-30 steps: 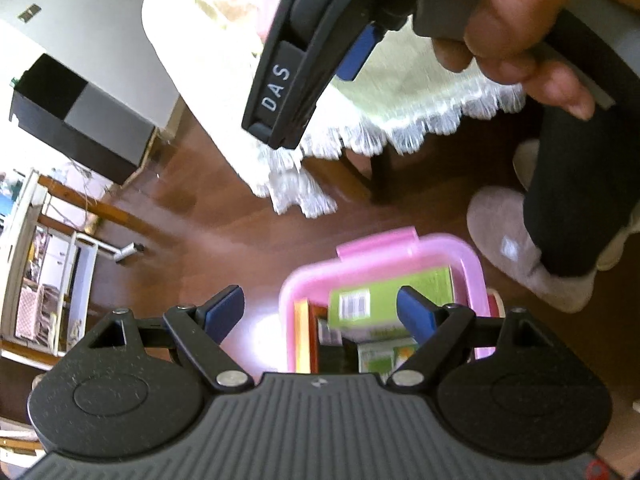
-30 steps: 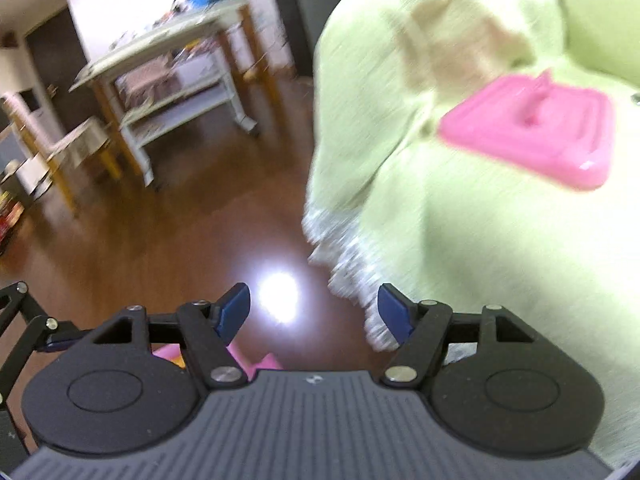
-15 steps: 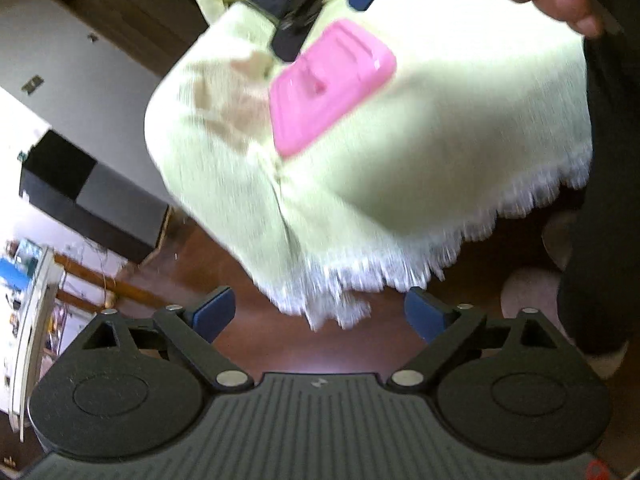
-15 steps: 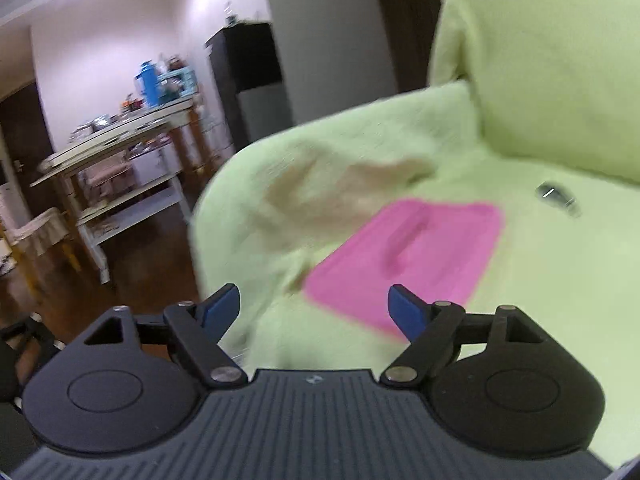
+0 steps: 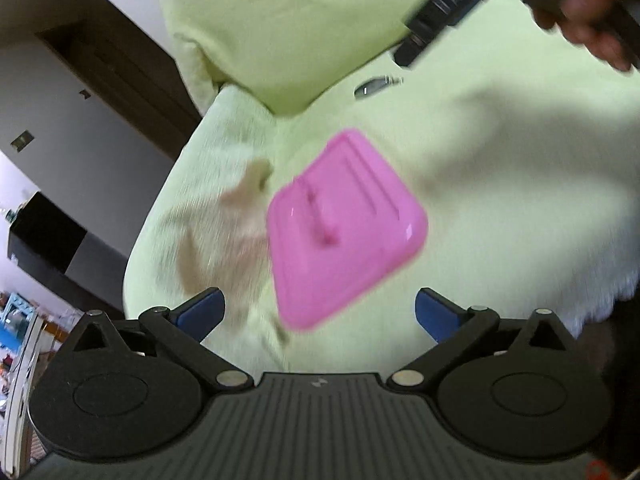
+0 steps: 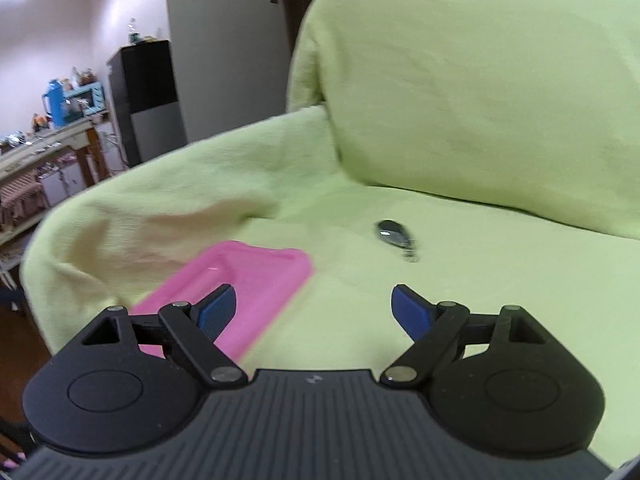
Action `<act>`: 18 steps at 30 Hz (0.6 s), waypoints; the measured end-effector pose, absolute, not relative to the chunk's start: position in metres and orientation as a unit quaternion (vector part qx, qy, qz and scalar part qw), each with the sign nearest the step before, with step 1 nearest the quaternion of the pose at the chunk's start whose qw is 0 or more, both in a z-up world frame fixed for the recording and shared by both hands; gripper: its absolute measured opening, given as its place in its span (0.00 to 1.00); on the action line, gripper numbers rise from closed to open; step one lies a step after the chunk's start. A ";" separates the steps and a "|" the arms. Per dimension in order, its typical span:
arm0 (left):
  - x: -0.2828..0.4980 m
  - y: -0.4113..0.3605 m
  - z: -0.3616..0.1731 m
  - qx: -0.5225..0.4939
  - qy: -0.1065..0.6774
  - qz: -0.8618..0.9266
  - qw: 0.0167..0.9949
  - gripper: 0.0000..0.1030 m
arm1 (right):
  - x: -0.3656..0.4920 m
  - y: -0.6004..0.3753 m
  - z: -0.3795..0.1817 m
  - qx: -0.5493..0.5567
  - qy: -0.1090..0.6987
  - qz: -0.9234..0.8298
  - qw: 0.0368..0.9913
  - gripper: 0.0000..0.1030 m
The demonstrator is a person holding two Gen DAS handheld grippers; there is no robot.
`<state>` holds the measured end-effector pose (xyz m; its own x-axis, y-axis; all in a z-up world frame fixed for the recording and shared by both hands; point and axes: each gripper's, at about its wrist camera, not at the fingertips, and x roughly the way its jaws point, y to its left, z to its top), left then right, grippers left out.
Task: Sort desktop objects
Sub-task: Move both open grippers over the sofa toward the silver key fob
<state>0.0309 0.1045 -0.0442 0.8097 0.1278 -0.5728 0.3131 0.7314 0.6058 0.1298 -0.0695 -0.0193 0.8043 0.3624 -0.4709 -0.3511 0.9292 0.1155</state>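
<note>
While both grippers hang over a sofa draped in a pale green cover (image 6: 460, 92), neither one carries anything. The left gripper (image 5: 318, 310) has its blue-padded fingers (image 5: 202, 307) spread wide apart, with nothing between them. Just ahead of it a pink lid (image 5: 344, 228) lies flat on the seat, its raised centre handle facing up, close to the sofa's arm and a tan patch in the cover (image 5: 224, 232).

The right gripper (image 6: 314, 308) is likewise wide open and empty. From its camera the same pink lid (image 6: 256, 280) sits ahead and to the left, partly behind the left finger (image 6: 218, 310), though whether they touch cannot be told. A small dark key fob (image 6: 394, 236) rests on the seat cushion farther back, well apart from the lid and near the backrest.

In the left wrist view, the right gripper's body and the hand (image 5: 588, 20) holding it show blurred at the upper right, above the key fob (image 5: 374, 86).
</note>
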 end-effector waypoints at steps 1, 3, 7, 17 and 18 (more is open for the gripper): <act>0.040 0.099 -0.043 0.360 0.300 -0.058 0.882 0.99 | 0.134 -0.074 -0.021 0.005 0.251 0.182 0.951 0.80; 0.057 0.088 -0.040 0.355 0.291 -0.069 0.886 0.99 | 0.137 -0.084 -0.025 -0.007 0.252 0.175 0.952 0.80; 0.087 0.061 -0.039 0.353 0.272 -0.095 0.890 0.99 | 0.149 -0.095 -0.031 -0.029 0.253 0.168 0.952 0.80; 0.159 0.021 -0.057 0.353 0.253 -0.135 0.890 0.99 | 0.193 -0.109 -0.042 -0.078 0.240 0.187 0.950 0.79; 0.166 0.020 -0.059 0.353 0.253 -0.136 0.891 0.99 | 0.199 -0.109 -0.044 -0.081 0.241 0.188 0.949 0.79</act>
<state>0.1662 0.0195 -0.0591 0.8350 -0.0645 -0.5465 0.4213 0.7139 0.5594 0.1995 -0.1093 -0.0442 0.8135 0.3170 -0.4875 -0.3955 0.9162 -0.0642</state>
